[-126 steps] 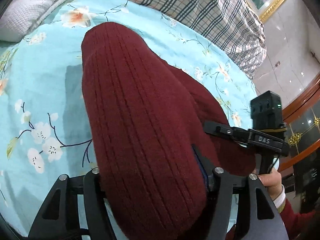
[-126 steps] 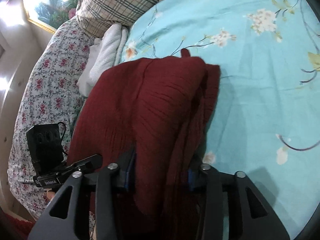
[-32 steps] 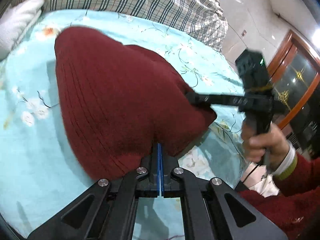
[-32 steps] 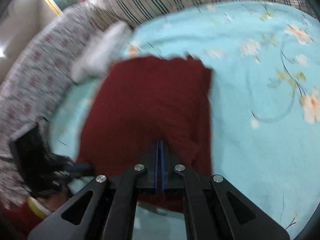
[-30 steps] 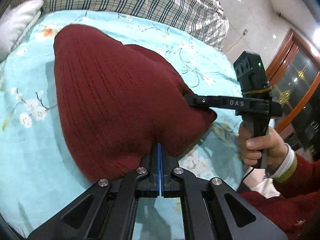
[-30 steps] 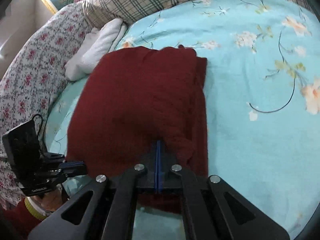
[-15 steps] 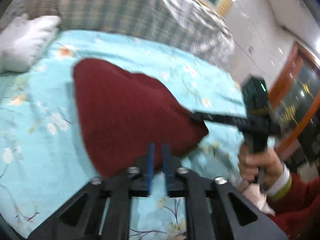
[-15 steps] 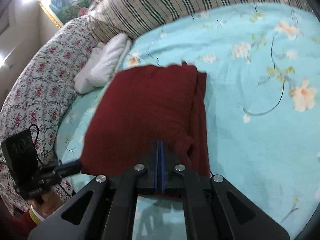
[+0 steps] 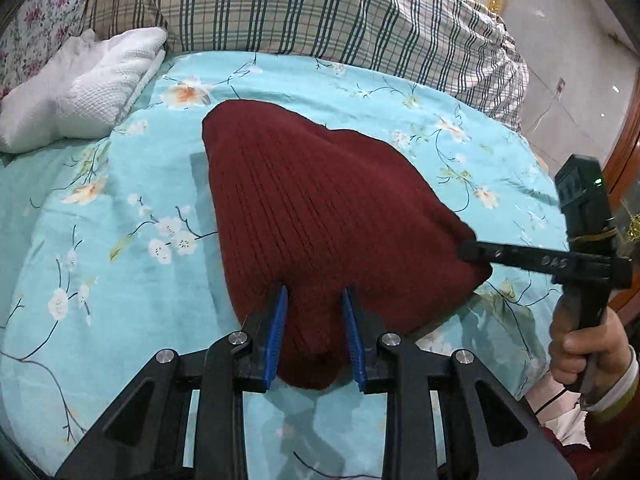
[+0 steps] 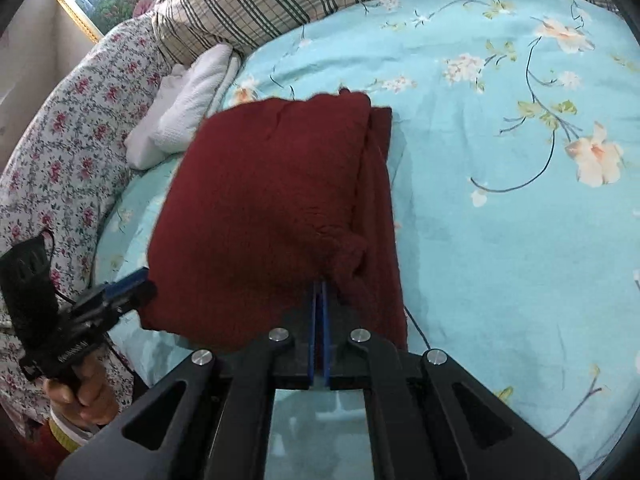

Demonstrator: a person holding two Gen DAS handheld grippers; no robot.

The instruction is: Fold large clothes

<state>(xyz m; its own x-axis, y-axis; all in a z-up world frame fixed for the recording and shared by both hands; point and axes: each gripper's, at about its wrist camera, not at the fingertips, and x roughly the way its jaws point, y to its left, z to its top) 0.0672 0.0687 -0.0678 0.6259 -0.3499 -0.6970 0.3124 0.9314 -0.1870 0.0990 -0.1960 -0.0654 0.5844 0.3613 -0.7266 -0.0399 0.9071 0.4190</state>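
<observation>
A white textured folded cloth lies at the left of the bed, against a beige plaid-checked pillow. Right of it, near the middle of the turquoise floral bedsheet, rests the dark red ribbed knit sweater, folded into a compact stack and lying flat. The left gripper sits at the sweater's near edge with its blue-padded fingers spread apart — the knit edge lies between them, and neither pad presses on it. Farther right, the right gripper has its fingers pressed together at the sweater's near corner; the knit bunches just ahead of the tips, pinched there. In the right wrist view a red-flowered white quilt borders the bed on the far left, and the sweater's folded layers show along its right side.
</observation>
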